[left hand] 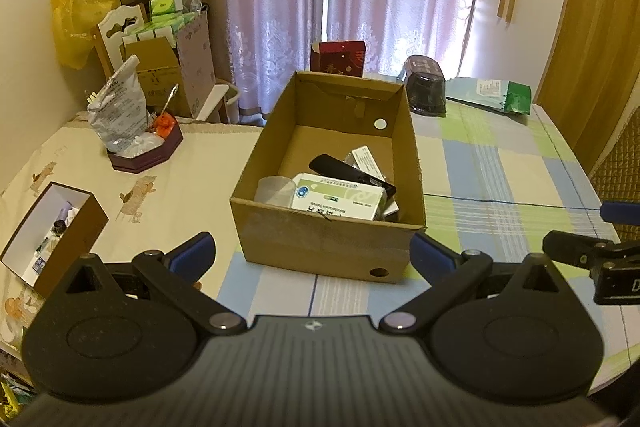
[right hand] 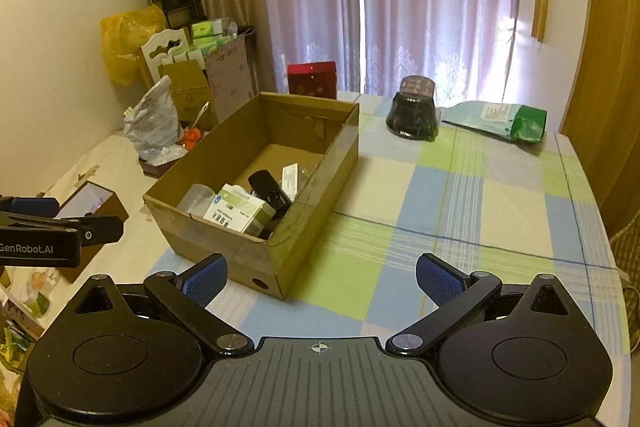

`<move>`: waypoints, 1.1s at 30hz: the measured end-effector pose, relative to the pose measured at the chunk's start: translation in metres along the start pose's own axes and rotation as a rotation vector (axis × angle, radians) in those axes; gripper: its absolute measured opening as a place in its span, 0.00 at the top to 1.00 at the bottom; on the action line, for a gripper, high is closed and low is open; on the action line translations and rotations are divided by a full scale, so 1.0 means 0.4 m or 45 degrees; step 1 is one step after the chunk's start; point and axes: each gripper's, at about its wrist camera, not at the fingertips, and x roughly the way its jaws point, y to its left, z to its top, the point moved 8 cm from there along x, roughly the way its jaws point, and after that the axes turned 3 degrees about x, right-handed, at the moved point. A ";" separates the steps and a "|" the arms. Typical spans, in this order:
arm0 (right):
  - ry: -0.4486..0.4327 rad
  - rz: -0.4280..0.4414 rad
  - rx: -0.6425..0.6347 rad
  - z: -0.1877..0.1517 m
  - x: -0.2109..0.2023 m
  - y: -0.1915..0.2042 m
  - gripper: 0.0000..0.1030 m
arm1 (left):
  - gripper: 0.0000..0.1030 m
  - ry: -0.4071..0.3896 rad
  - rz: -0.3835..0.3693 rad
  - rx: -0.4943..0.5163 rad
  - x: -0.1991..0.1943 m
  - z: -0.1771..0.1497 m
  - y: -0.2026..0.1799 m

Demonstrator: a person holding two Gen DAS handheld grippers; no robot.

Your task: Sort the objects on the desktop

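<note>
Both tongs empty and spread wide. Left tongs point(left hand: 312, 259) hang just in front of the cardboard box point(left hand: 328, 247), near wall facing the camera; right tongs point(right hand: 322, 281) sit to the box's right, above the checked cloth on the surface point(right hand: 500, 207). Each tool shows in the other's view at the frame edge, so they are side by side and pulled back from the box, probably a rest pose between picks that keeps the fingers clear of the rim. The box is the collection bin: it already holds a white and green medicine carton point(left hand: 338, 197), a black remote-like item point(left hand: 352, 173) leaning across it, a clear plastic cup point(left hand: 274, 189) and a smaller white pack point(left hand: 366, 159), all bunched at the near end, likely because they were dropped from this side. Things on the surface outside the box: dark wrapped pack point(right hand: 414, 113) and green-ended pouch point(right hand: 500, 119) at the far right, red box point(right hand: 312, 79) behind the bin, hexagonal tray point(left hand: 146, 157) with a silver bag point(left hand: 118, 111) and a small open brown box point(left hand: 52, 231) at left. Judging by reach, the right-side pack and pouch suit the right tongs. Sorting looks partly done.
</note>
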 end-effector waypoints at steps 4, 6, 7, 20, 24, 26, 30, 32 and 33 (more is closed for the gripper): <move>0.017 -0.001 0.008 -0.005 0.004 0.008 0.00 | 0.01 0.008 0.010 0.025 -0.004 -0.007 -0.004; 0.028 0.002 0.009 -0.010 0.007 0.015 0.00 | 0.01 0.014 0.014 0.027 -0.003 -0.010 -0.003; 0.033 0.006 0.006 -0.013 0.009 0.019 0.00 | 0.01 0.017 0.015 0.029 -0.003 -0.011 -0.002; 0.082 0.037 -0.008 -0.044 0.028 0.054 0.00 | 0.01 0.026 0.022 0.003 -0.006 -0.029 0.016; 0.092 0.042 -0.009 -0.050 0.032 0.057 0.00 | 0.01 0.029 0.014 0.000 -0.004 -0.033 0.015; 0.095 0.043 -0.010 -0.052 0.033 0.058 0.00 | 0.01 0.031 0.011 0.000 -0.004 -0.036 0.013; 0.097 0.043 -0.010 -0.053 0.035 0.060 0.00 | 0.01 0.036 0.013 0.006 -0.002 -0.040 0.011; 0.098 0.043 -0.011 -0.053 0.036 0.060 0.00 | 0.01 0.036 0.015 0.006 -0.001 -0.042 0.010; 0.099 0.043 -0.011 -0.052 0.038 0.060 0.00 | 0.01 0.036 0.016 0.005 0.000 -0.042 0.010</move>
